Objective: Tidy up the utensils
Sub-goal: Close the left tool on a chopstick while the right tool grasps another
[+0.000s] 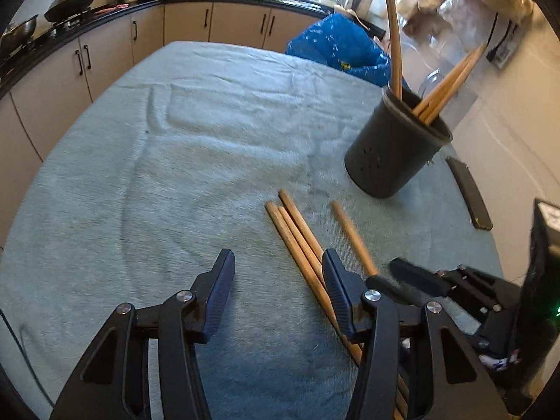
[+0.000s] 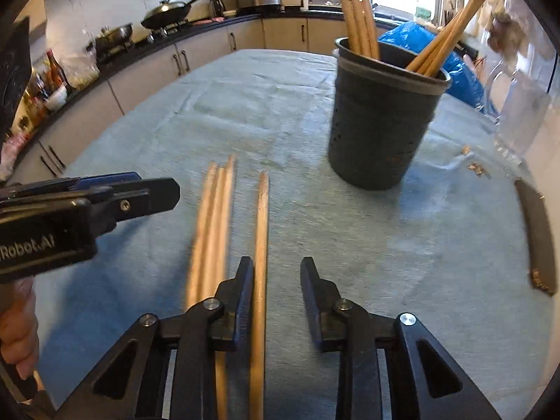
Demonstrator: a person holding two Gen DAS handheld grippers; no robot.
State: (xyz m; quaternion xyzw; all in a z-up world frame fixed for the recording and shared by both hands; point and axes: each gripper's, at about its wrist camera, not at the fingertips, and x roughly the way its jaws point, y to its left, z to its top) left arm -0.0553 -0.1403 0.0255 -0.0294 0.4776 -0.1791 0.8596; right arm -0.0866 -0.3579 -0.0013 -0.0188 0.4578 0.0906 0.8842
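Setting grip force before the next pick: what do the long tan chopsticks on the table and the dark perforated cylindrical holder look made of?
The long tan chopsticks look like bare wood or bamboo: matte, pale brown, faint streaking along their length. The dark perforated cylindrical holder looks like moulded plastic with a dull finish, rows of small drain holes and a lighter rim band; coated metal cannot be ruled out.

Home kitchen: wok (image 2: 168, 8) on stove, cabinets (image 1: 189, 22).

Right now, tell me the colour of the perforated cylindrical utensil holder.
Dark grey, nearly black perforated cylindrical utensil holder; the right wrist view shows it best.
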